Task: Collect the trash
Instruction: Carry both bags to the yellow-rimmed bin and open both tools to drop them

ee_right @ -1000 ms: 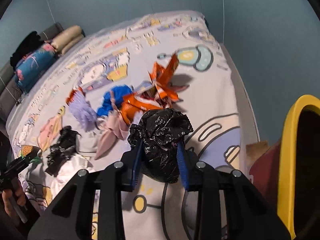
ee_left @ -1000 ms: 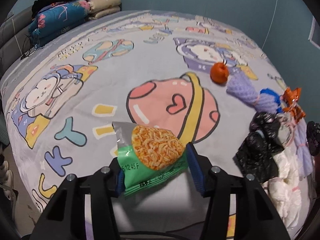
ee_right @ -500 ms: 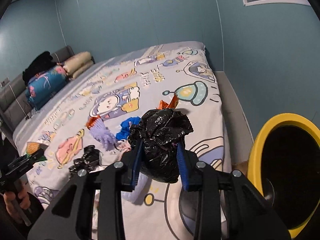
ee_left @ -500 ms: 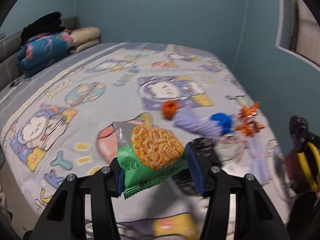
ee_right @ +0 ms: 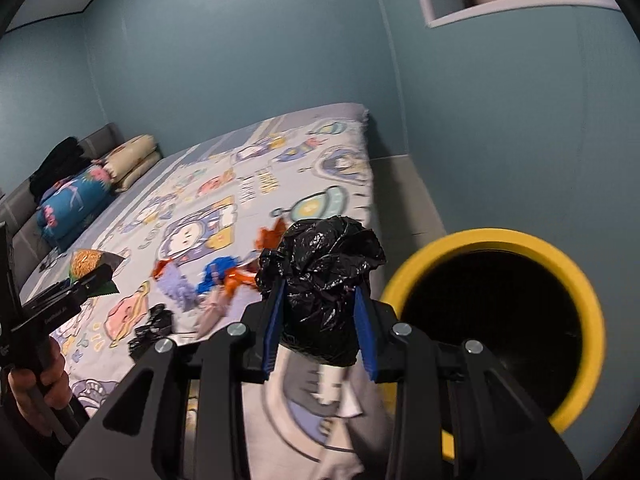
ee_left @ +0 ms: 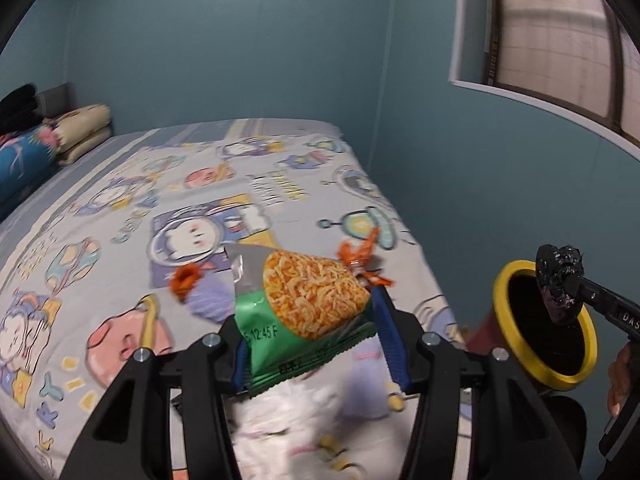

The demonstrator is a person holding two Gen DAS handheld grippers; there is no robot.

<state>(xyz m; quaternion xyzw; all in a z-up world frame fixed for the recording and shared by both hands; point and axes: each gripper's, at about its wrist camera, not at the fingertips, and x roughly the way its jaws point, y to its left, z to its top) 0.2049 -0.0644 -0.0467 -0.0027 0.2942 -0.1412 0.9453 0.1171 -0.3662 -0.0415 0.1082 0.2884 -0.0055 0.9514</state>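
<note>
My left gripper (ee_left: pixel 312 340) is shut on a green snack packet (ee_left: pixel 300 308) with an orange noodle picture, held above the bed. My right gripper (ee_right: pixel 320 328) is shut on a crumpled black plastic bag (ee_right: pixel 320 272), just left of the yellow-rimmed bin (ee_right: pixel 500 240). In the left wrist view the black bag (ee_left: pixel 560 280) hangs over the bin's mouth (ee_left: pixel 504 280). More trash lies on the bed: orange wrappers (ee_right: pixel 268 236), a purple mesh (ee_right: pixel 176 284), a blue piece (ee_right: pixel 216 276), another black bag (ee_right: pixel 152 324).
The bed (ee_left: pixel 120 200) with a cartoon-print cover fills the left of both views. Pillows and folded bedding (ee_right: pixel 100 176) lie at its head. White cloth (ee_left: pixel 304 420) lies below my left gripper. The bin stands on the floor by the bed's foot, near the teal wall (ee_right: pixel 480 120).
Both grippers have lifted and swung right, away from the bed. The black bag has come up beside the bin's mouth. The bin now fills more of the right wrist view.
</note>
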